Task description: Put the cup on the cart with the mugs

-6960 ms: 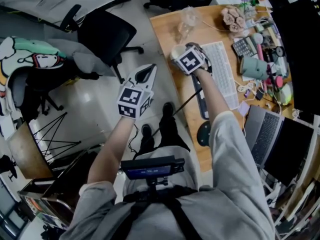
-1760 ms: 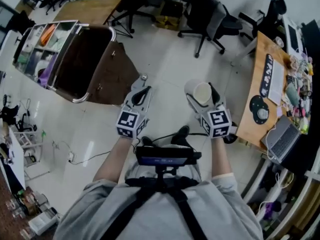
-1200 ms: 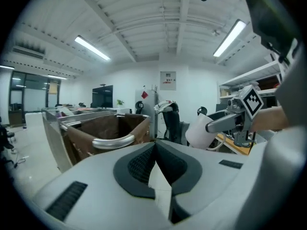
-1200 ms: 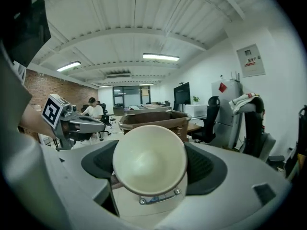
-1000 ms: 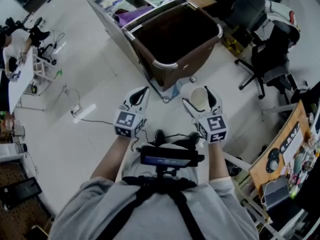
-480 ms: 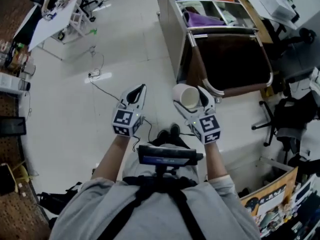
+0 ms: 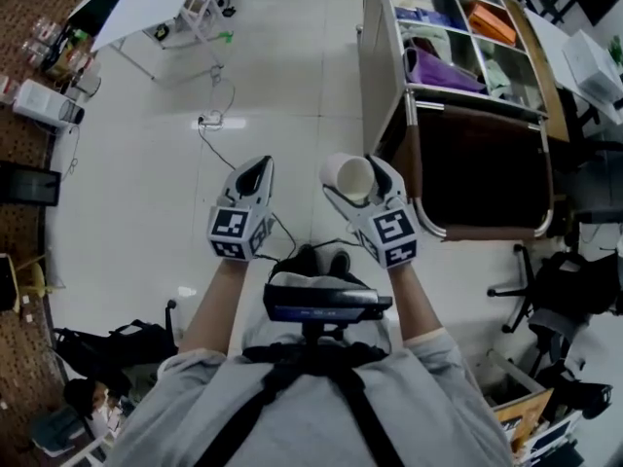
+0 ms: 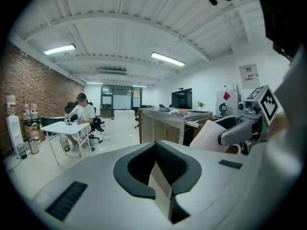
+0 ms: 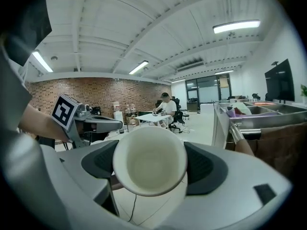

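My right gripper is shut on a cream paper cup, held lying over with its open mouth toward the camera; the cup fills the middle of the right gripper view and shows empty. Level with it on the left, my left gripper is shut with nothing in it, its pads pressed together. The metal cart stands ahead to the right, with tray compartments on top and a brown bag at its near end. I see no mugs.
A white table stands far left ahead, with a person seated at it. A cable and power strip lie on the white floor. Office chairs are to the right, dark bags at the lower left.
The view has swung as I walk: the cart has shifted from straight ahead to the upper right. The cup stays held in the right gripper; the left stays shut.
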Demonstrator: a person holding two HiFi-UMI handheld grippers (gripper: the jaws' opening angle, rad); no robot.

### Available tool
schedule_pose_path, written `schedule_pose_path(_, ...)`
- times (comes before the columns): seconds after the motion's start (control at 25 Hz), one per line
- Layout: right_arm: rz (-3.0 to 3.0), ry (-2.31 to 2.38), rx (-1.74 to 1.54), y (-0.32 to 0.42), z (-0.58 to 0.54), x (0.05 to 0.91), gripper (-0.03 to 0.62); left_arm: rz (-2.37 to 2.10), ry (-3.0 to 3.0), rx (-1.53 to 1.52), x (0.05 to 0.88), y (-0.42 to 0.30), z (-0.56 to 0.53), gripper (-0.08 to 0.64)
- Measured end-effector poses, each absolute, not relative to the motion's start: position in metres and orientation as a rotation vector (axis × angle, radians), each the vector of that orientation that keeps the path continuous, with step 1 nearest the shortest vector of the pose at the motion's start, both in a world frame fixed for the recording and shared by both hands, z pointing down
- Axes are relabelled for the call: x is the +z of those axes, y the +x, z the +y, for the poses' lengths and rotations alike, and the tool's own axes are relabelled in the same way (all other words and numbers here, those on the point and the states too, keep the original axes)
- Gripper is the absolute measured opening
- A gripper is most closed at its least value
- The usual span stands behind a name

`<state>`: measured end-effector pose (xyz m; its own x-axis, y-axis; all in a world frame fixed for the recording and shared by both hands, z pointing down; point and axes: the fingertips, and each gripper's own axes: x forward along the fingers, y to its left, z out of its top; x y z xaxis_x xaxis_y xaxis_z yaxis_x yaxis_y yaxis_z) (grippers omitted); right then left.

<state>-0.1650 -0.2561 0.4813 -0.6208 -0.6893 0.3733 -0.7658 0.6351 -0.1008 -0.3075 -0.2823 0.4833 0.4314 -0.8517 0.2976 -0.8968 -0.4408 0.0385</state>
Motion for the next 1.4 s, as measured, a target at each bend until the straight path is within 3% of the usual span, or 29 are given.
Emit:
schedule_pose_path(0.36, -2.596, 1.124, 0.386, -0.189, -0.318, 0.479, 0.428, -1.596, 2.462, 0.361, 0.475, -0.333, -0.339, 0.003)
schedule_pose_path(0.88, -2.501, 1.282, 0.367, -0.251, -0.473, 0.477, 0.428, -1.439, 2.552, 0.348, 0.484, -0.402, -0.502, 0.003)
schedule_pose_path(1.4, -2.44, 1.327, 0.349, -0.266, -0.591, 0.48, 0.428, -1.342, 2.616, 0.317, 0.487, -0.404, -0.619, 0.003)
